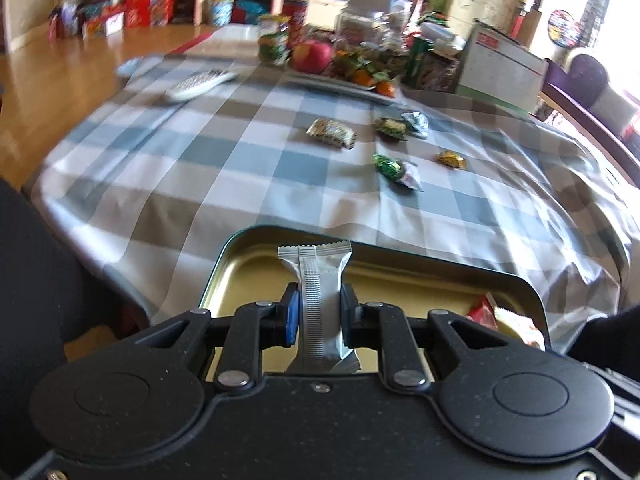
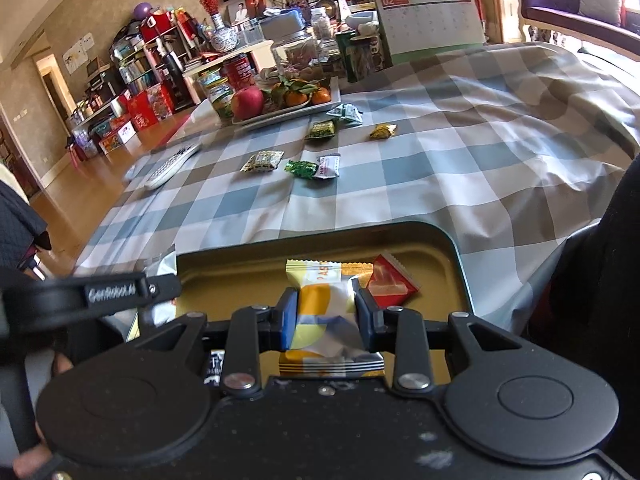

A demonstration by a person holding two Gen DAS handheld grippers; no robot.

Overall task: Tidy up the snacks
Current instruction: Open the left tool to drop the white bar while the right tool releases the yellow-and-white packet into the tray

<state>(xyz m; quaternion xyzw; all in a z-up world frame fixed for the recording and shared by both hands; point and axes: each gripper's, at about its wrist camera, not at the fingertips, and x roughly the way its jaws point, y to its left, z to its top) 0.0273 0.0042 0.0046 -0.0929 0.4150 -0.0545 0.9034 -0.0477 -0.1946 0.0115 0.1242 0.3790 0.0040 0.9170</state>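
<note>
Cluttered living-room shelves sit behind a desk (image 2: 460, 152) draped in soft grey-and-white checked cloth. We hold the left gripper (image 1: 318, 312), jaws clenched on a crinkly silver foil snack bar (image 1: 318, 280), and the right gripper (image 2: 326, 316), jaws clenched on a puffy yellow-and-white wrapped cake (image 2: 324, 304). Both hang over the shallow rounded gold-lined metal tin (image 2: 452, 252). We judge it best to lower each close to the tin floor before releasing, clear of the glossy red packet (image 2: 390, 280).

Bright daylight from right windows, blown-out glare; left view motion-blurred; fisheye bending edges.
</note>
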